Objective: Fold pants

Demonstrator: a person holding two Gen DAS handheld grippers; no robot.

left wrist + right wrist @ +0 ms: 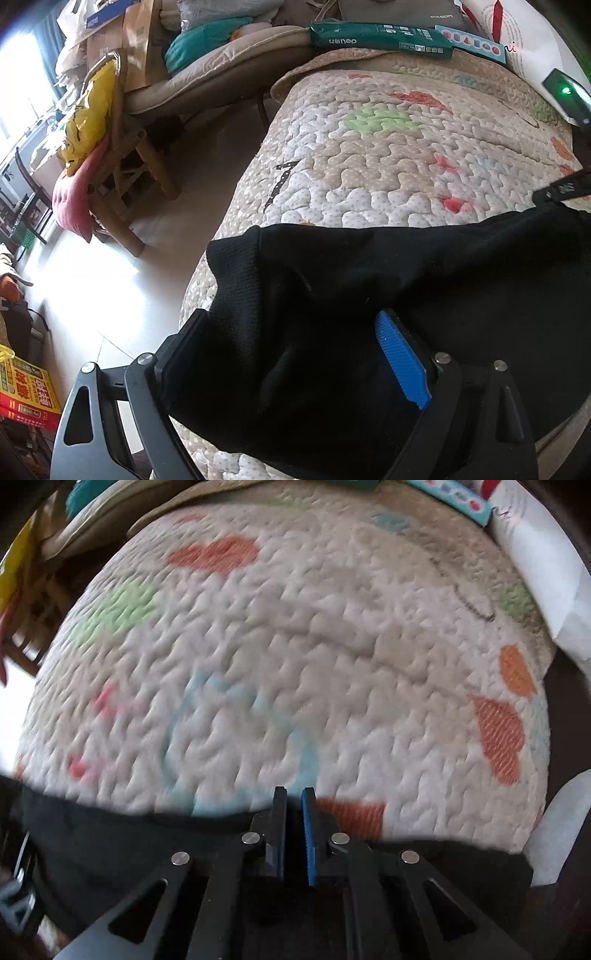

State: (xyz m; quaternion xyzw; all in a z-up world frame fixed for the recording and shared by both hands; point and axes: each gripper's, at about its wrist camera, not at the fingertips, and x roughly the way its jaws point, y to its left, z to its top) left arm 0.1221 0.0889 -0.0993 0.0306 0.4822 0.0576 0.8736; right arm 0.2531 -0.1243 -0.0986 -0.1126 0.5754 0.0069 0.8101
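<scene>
1. My left gripper (291, 350) stood wide, its jaws straddling a thick bunch of the black pants (369, 295); the blue ribbed pad (400, 358) showed on the right finger, while the other finger sat half hidden at the cloth's left edge. Whether the pads pressed the fabric I could not tell.

2. My right gripper (293, 834) was closed to a narrow slit, its two fingers nearly meeting above the dark cloth (110, 845) at the bottom of its view. Whether any fabric was caught between them could not be made out.

3. The pants lay on the near part of the quilted cover (388, 166), at its left edge. Their long axis ran across the left view, from a ribbed end (232, 258) at the cover's left edge towards the right border of the picture.

4. The cover, cream with red, green, orange and pale blue patches, filled most of the blurred right view (295, 646).

5. At the cover's far end lay a green pack of paper (380, 37) and a light blue card (472, 44), just beside each other.

6. Left of the cover, across pale floor tiles (110, 295), stood a wooden chair (122, 166) with a yellow bag (88, 114) and a pink cushion (74, 199) on it.
</scene>
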